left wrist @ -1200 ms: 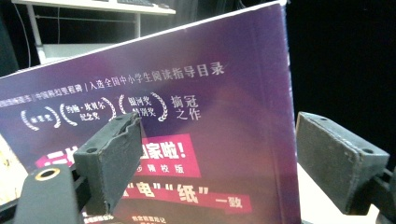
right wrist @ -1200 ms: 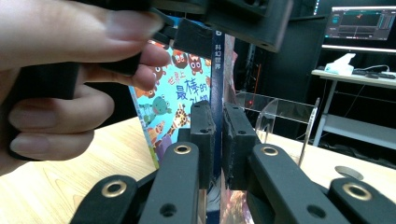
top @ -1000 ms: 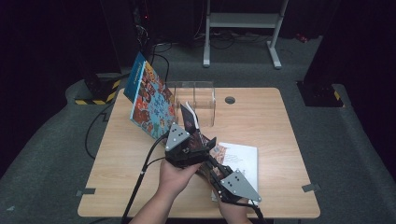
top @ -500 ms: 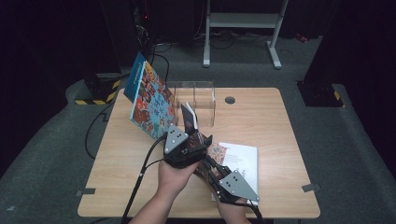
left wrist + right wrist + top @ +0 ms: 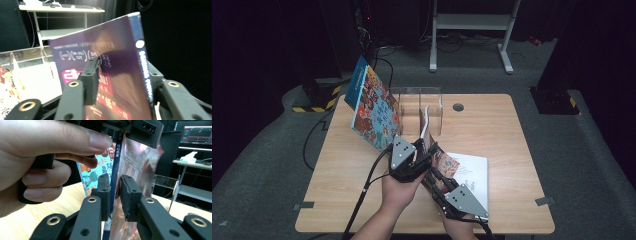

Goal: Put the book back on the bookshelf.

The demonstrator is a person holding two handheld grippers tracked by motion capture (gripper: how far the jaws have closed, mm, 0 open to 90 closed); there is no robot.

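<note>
Nearest the person's side, well in front of the clear rack [image 5: 417, 100], the right gripper [image 5: 433, 169] has its pads either side of the book [image 5: 441, 161] low down by the spine. Its jaws have just been easing open. In the right gripper view [image 5: 115, 185] the pads sit right up against the cover, and I honestly can't tell if they pinch or only brush it.

A bit closer to the rack, the left gripper [image 5: 424, 150] comes in higher on the same book. Its jaws have just been closing with the book between them, and in the left gripper view [image 5: 122, 70] one pad lies flat on the cover with the other behind it, so I'd call that a proper grasp. To me it reads as a handover: one side takes the weight so the other can let go without the book flopping over.

The book [image 5: 120, 50] stands on edge off the table [image 5: 512, 130], just short of the rack. It's a thin glossy paperback with a dark purple-brown cover, a blue spine with white lettering, and a pinkish title block.

Right of it and in front of the rack, a white booklet [image 5: 472, 172] lies flat. A colourful picture book [image 5: 374, 107] leans against the rack's left side, probably parked there already.
</note>
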